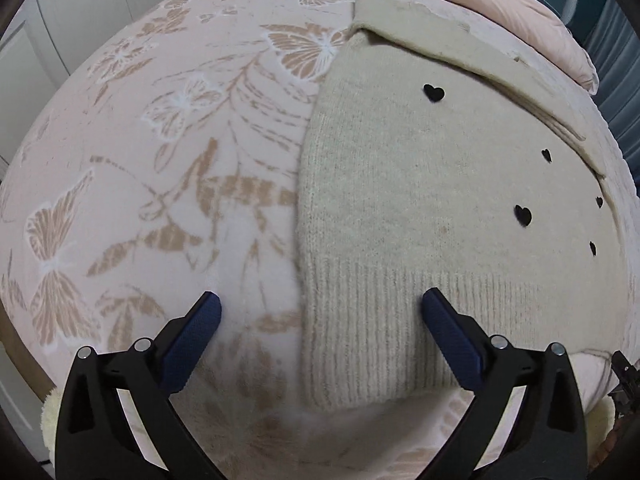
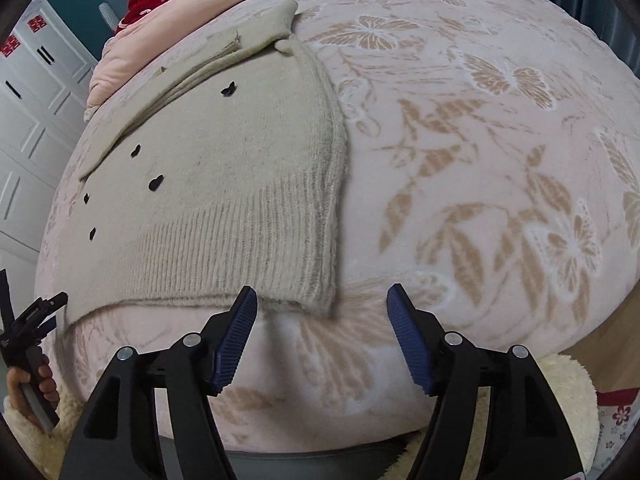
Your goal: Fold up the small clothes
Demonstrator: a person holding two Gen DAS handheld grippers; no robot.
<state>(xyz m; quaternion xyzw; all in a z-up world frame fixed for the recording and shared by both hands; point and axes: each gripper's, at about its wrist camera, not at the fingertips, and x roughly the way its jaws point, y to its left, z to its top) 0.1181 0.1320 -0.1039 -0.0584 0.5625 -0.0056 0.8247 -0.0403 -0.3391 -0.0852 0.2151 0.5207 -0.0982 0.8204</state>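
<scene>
Sweater [image 1: 440,184] lies flat on the butterfly-print blanket [image 1: 160,160], cream knit dotted with small black hearts [image 1: 434,93], ribbed hem nearest, a sleeve [image 1: 460,52] folded across its far end. Left gripper [image 1: 320,306] hangs wide open over the hem's left corner, one blue pad [image 1: 452,340] above the ribbing, gripping nothing. Right gripper [image 2: 322,300] gapes too, empty, at the near right corner [image 2: 316,300]; contact there is hard to judge. A pink pillow [image 2: 120,72] sits far left.

I'm looking at a fuzzy knit sweater [image 1: 420,184] with a ribbed hem, lying on a plush, velvety blanket [image 1: 160,160]. My fingers [image 2: 236,336] are showing matte black plastic with ridged blue pads.
</scene>
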